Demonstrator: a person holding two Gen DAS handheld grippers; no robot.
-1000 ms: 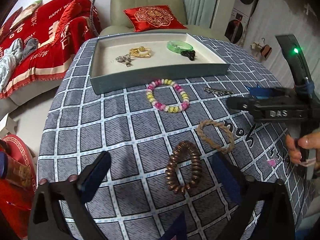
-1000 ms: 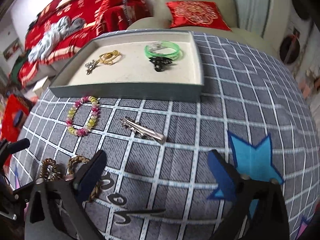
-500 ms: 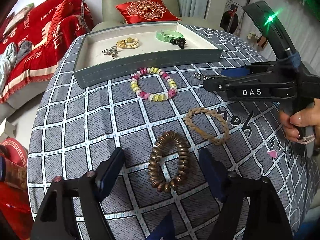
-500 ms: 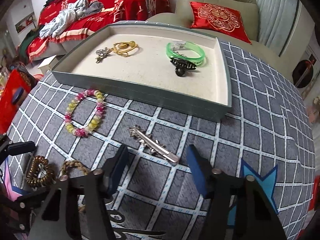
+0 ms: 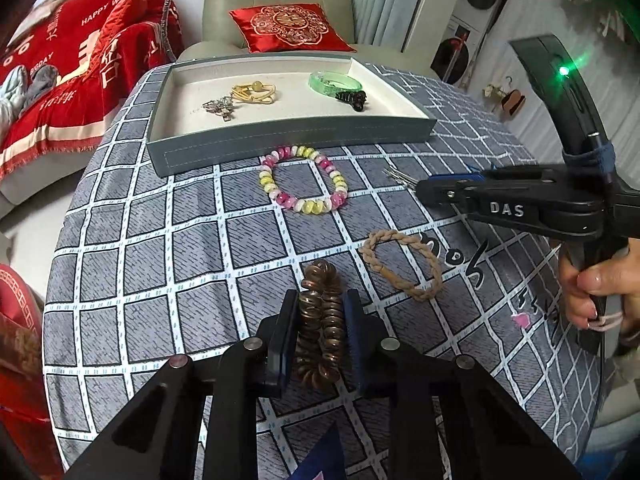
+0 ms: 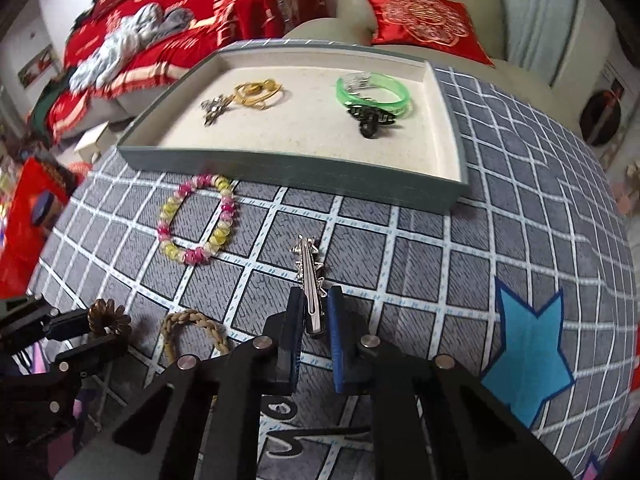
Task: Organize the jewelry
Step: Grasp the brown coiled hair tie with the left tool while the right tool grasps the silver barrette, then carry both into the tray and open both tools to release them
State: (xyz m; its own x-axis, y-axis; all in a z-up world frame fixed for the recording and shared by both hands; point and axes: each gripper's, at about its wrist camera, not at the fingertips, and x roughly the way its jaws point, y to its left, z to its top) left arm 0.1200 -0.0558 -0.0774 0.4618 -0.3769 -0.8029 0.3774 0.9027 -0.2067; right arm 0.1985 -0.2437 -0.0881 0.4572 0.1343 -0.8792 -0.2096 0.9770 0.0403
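A brown coil hair tie [image 5: 318, 276] lies on the checked cloth, and my left gripper [image 5: 322, 298] is closing on it, its pads squeezing the coil flat. My right gripper [image 6: 316, 294] is closing too, with a silver hair clip [image 6: 306, 256] pinched by its near end between the pads. The clip points straight away from the jaws. A pink and yellow bead bracelet [image 5: 304, 178] and a tan braided band [image 5: 404, 264] lie loose between the grippers and the grey tray [image 5: 280, 140].
The tray at the far side holds a green bangle [image 5: 334, 80], a black claw clip [image 5: 354, 98], a gold tie [image 5: 256, 92] and a silver brooch [image 5: 220, 106]. A hand [image 5: 592, 292] grips the right tool. An armchair with a red cushion [image 5: 288, 26] stands behind.
Both grippers went from wide open to closed. The left one closed around the brown coil, the right one around the silver clip, which turned from slanting to in line with the jaws.
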